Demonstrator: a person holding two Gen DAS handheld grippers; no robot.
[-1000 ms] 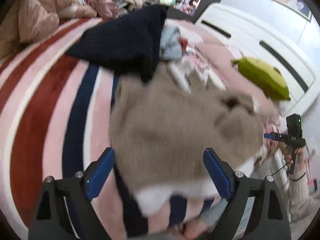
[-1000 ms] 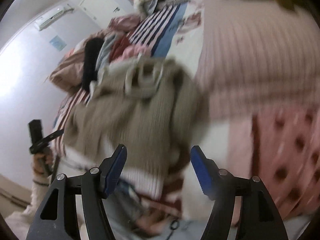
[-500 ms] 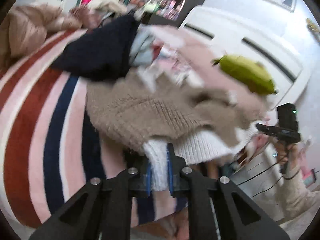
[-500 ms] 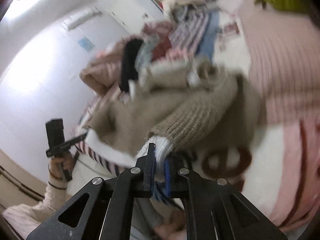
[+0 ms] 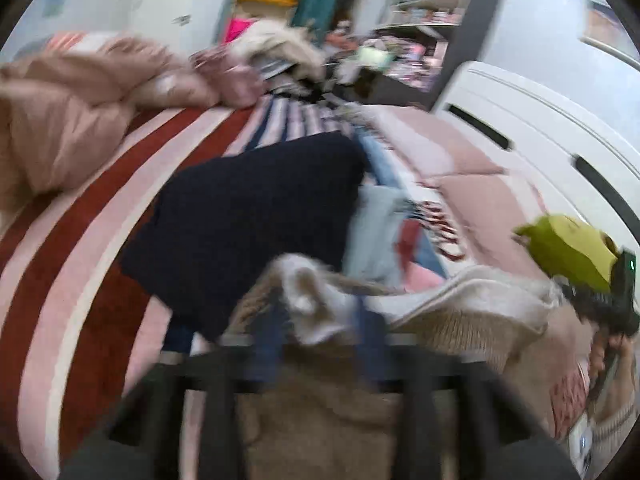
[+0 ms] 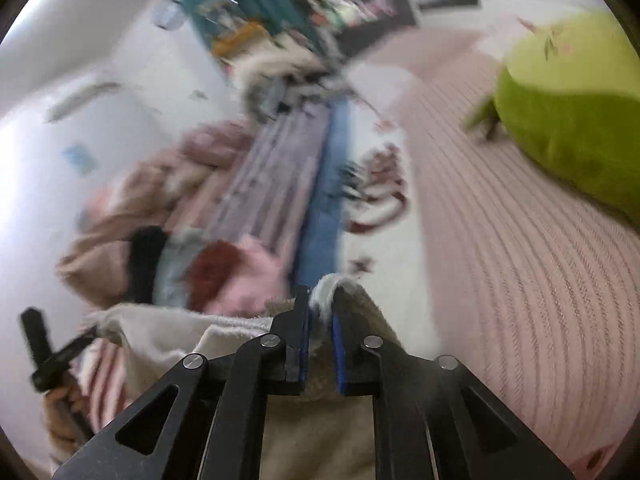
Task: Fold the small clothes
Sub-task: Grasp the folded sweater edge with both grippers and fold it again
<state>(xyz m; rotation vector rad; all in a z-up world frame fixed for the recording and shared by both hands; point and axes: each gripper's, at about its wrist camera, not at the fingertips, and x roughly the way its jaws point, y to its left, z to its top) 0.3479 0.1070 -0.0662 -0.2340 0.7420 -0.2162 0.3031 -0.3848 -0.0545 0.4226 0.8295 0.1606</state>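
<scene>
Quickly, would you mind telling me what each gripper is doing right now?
Left gripper: blurred; white hem of the beige sweater sits between its fingers, apparently gripped.
Right gripper: shut on the same sweater's white hem.

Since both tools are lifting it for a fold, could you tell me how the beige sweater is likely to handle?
The sweater, pinched by the right tool, sags away from it, so probably floppy. Its thick fuzzy knit likely grips rather than slips. The left tool is blurred; the hem there looks bunched.

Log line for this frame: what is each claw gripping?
left claw: shut on beige sweater white hem | right claw: shut on same hem | sweater lifted over bed
</scene>
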